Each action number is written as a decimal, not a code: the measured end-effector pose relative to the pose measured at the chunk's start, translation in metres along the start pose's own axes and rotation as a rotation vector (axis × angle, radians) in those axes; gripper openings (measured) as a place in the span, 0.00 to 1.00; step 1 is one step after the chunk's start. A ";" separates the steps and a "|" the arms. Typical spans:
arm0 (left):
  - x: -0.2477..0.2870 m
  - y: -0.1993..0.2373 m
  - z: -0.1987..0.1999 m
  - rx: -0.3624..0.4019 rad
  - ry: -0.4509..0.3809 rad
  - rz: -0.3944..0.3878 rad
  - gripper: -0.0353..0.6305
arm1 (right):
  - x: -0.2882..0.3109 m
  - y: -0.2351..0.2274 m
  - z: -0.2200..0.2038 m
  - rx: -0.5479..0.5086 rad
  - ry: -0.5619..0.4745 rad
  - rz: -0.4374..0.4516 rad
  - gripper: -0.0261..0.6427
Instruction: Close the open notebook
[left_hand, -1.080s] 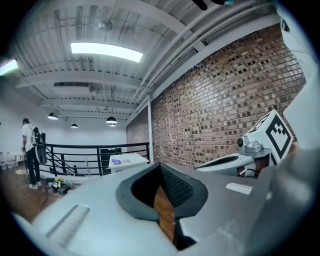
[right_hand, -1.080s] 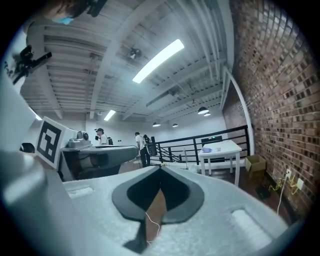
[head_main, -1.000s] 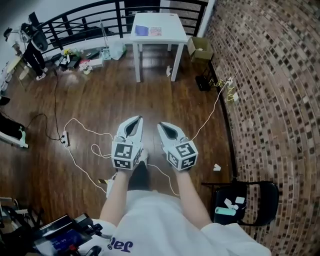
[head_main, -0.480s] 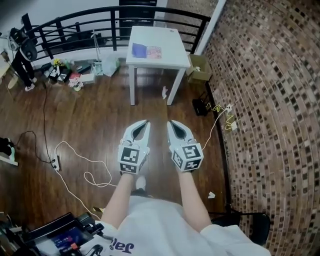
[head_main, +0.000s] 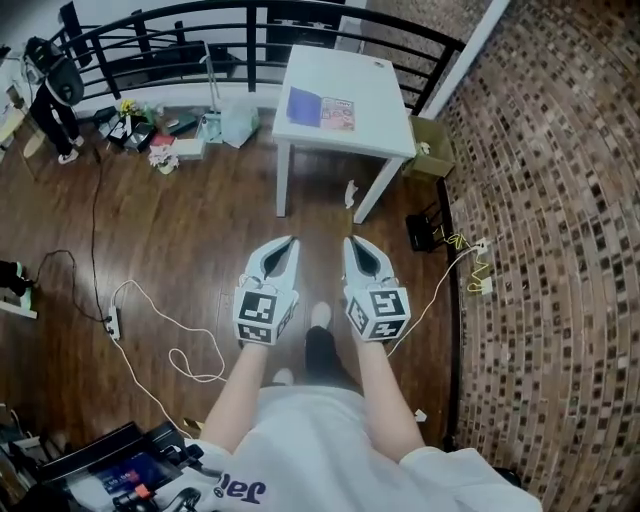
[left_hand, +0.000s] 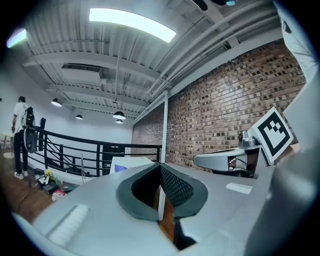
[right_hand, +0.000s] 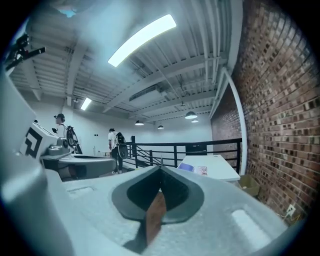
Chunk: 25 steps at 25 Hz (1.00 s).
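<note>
An open notebook (head_main: 321, 108) with a purple left page and a pinkish right page lies on a white table (head_main: 385, 125) ahead of me; the right gripper view shows the notebook (right_hand: 193, 169) small on that table (right_hand: 215, 168). Both grippers are held side by side over the wooden floor, well short of the table. My left gripper (head_main: 290, 241) is shut with nothing between its jaws. My right gripper (head_main: 349, 241) is shut and empty too. In the left gripper view the jaws (left_hand: 160, 166) meet in a point, with the table (left_hand: 130, 162) far behind.
A brick wall (head_main: 560, 200) runs along the right. A black railing (head_main: 150, 40) stands behind the table, with clutter (head_main: 160, 135) on the floor at its foot. White cables (head_main: 170, 330) trail over the floor at left. A cardboard box (head_main: 432, 140) sits beside the table. People stand far off (right_hand: 116, 147).
The table with the notebook has come nearer and larger in the head view. Both grippers stay shut and side by side as I walk toward it.
</note>
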<state>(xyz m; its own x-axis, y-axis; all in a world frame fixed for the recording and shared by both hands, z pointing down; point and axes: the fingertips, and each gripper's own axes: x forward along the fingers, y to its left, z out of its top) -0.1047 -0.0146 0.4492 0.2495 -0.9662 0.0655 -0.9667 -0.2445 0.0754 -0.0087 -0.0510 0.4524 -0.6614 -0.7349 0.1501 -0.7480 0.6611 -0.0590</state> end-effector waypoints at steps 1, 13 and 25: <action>0.015 0.007 0.003 -0.015 -0.002 0.001 0.08 | 0.016 -0.008 0.001 0.000 -0.002 0.008 0.02; 0.245 0.077 0.062 0.141 -0.036 0.053 0.08 | 0.205 -0.168 0.091 0.014 -0.123 0.097 0.02; 0.389 0.161 0.069 0.046 -0.036 0.041 0.08 | 0.351 -0.222 0.085 -0.021 -0.056 0.138 0.02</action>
<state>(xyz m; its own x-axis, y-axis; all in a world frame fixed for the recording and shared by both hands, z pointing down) -0.1668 -0.4358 0.4182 0.2085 -0.9775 0.0313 -0.9778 -0.2077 0.0273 -0.0794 -0.4687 0.4339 -0.7601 -0.6440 0.0870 -0.6491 0.7588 -0.0542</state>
